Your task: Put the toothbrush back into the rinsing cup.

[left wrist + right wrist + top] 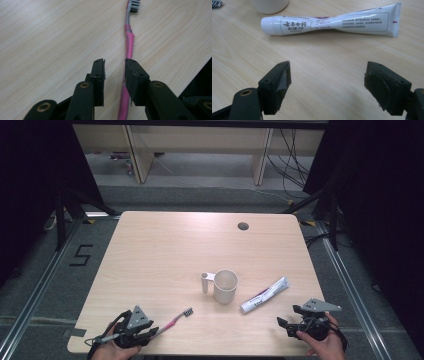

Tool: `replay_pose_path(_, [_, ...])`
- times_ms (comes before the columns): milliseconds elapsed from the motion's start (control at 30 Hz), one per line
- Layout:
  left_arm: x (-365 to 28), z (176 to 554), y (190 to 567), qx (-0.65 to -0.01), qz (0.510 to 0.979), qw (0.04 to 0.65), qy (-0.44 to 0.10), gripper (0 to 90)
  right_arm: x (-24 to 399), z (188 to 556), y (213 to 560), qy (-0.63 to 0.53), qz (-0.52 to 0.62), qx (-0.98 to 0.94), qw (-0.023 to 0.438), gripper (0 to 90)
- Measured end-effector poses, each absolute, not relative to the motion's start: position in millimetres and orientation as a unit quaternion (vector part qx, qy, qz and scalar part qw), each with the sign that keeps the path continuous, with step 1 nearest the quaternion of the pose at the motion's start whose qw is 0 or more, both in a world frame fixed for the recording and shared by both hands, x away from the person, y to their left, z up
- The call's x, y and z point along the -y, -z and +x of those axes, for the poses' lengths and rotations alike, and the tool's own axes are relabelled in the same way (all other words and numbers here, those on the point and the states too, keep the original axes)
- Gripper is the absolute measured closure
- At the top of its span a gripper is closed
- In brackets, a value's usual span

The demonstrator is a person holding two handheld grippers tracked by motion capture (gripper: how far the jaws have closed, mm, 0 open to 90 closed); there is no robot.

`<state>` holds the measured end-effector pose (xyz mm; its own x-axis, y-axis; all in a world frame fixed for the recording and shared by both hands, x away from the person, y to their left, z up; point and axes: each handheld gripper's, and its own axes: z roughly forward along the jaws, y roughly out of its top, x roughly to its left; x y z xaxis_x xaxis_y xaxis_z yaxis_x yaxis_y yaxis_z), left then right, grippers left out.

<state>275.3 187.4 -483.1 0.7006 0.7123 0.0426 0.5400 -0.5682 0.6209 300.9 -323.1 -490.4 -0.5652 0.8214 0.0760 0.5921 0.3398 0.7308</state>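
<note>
Pink toothbrush (175, 321) lies flat on the wooden table (165, 250), near the front edge on the person's left side, dark bristle head pointing toward the table's middle, handle end running back under the left gripper (152, 332). In the left gripper view the toothbrush (128, 50) runs lengthwise up from the bottom edge, handle passing between the two black jaws and lying against the inner face of the right-hand one; a clear gap shows on the other side, so the jaws stand partly open and do not pinch it. Left gripper (114, 68) sits low over the table, held in the person's left hand (112, 347). White mug (225, 286) stands upright near the table's centre, a small white upright piece (205, 282) just beside it at its left. White toothpaste tube (264, 295) lies on the table right of the mug, cap end toward the front. Right gripper (286, 325) rests at the front right in the person's right hand (325, 342); in its own view the jaws stand wide apart with nothing between them, right gripper (327, 75) aimed at the toothpaste tube (329, 23), well short of it.
</note>
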Motion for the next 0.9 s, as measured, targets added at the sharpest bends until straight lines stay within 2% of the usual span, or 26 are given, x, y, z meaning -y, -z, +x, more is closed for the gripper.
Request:
replay_pose_path(233, [-167.6, 287.2, 474.4, -0.336, 0.903, 0.240, -0.122, 58.0, 322.8, 300.9, 490.6, -0.368, 0.439, -0.804, 0.159, 22.0])
replay_pose_path(267, [-165.6, 288.9, 474.3, -0.336, 0.904, 0.235, -0.121, 58.3, 320.9, 299.7, 491.1, -0.371, 0.449, -0.799, 0.148, 22.0])
replay_pose_path(900, [-135.2, 308.2, 478.7, -0.311, 0.933, 0.156, -0.091, 73.5, 319.0, 298.4, 490.0, -0.368, 0.452, -0.800, 0.140, 22.1])
